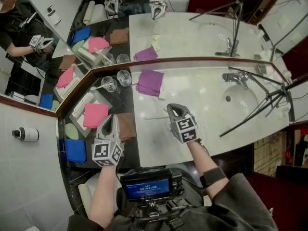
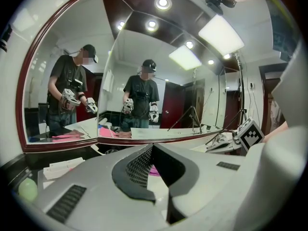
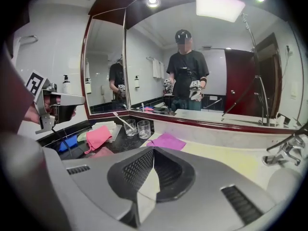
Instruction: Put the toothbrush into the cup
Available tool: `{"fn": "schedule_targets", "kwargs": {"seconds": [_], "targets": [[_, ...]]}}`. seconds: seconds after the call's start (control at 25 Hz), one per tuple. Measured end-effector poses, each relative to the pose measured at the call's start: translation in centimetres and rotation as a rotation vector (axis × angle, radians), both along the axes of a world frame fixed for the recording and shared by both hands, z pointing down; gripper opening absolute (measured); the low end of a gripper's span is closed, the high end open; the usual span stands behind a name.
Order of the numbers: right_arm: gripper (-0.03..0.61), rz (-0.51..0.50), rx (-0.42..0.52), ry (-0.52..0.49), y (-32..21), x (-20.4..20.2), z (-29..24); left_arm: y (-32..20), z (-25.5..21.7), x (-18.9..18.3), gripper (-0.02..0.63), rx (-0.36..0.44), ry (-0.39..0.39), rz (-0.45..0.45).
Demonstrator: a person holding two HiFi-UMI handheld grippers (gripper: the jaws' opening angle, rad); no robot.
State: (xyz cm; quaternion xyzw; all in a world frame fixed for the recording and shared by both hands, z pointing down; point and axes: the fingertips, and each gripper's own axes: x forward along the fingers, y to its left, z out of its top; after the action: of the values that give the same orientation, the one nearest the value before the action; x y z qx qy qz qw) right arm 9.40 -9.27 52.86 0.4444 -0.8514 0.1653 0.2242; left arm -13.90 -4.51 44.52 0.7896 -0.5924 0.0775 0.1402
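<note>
Left gripper (image 1: 111,118), right gripper (image 1: 171,108) — jaws together (nothing held), toothbrush (image 1: 154,117) on counter (image 1: 192,97) nearby

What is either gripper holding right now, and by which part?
Nothing. The left gripper and the right gripper are both shut and empty; a toothbrush lies loose on the counter.

Clear glass cup (image 1: 124,77), matt cloth (image 1: 150,83)
</note>
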Motion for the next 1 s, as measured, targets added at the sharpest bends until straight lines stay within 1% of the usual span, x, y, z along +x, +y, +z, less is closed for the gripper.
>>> {"fn": "schedule_targets", "kwargs": {"seconds": [0.16, 0.2, 0.28, 0.4, 0.52, 0.56, 0.64, 0.68, 0.76, 0.88, 1.0], "targets": [[0.030, 0.123, -0.079, -0.007, 1.0, 0.5, 2.9, -0.2, 0.7, 0.0, 0.000, -0.012, 0.003, 0.021], [0.045, 0.150, -0.102, -0.007, 1.4, 0.6, 4.0, -0.2, 0.9, 0.0, 0.000, -0.015, 0.004, 0.028], [0.104, 0.193, -0.155, -0.008, 2.4, 0.4, 6.1, -0.2, 1.2, 0.0, 0.000, -0.022, 0.000, 0.048], [0.147, 0.255, -0.220, -0.008, 3.9, -0.3, 8.0, -0.3, 1.8, 0.0, 0.000, -0.031, -0.018, 0.092], [0.165, 0.263, -0.243, 0.014, 4.5, -1.1, 9.3, -0.7, 2.4, 0.0, 0.000, -0.043, -0.027, 0.130], [0.186, 0.253, -0.242, 0.034, 4.5, -1.3, 9.7, -0.9, 2.6, -0.1, 0.000, -0.047, -0.029, 0.140], [0.188, 0.218, -0.238, 0.079, 4.7, -1.7, 10.4, -1.2, 3.0, -0.2, 0.000, -0.052, -0.033, 0.157], [0.202, 0.193, -0.235, 0.104, 4.7, -1.9, 10.7, -1.3, 3.1, -0.2, 0.000, -0.054, -0.032, 0.162], [0.209, 0.119, -0.227, 0.165, 4.7, -2.1, 11.4, -1.6, 3.3, -0.3, 0.000, -0.057, -0.027, 0.169], [0.209, -0.060, -0.200, 0.314, 4.7, -2.2, 12.7, -1.7, 3.5, -0.3, 0.000, -0.057, -0.018, 0.172], [0.206, -0.295, -0.163, 0.497, 4.7, -2.3, 13.8, -1.5, 3.7, -0.3, 0.000, -0.058, -0.015, 0.174]]}}
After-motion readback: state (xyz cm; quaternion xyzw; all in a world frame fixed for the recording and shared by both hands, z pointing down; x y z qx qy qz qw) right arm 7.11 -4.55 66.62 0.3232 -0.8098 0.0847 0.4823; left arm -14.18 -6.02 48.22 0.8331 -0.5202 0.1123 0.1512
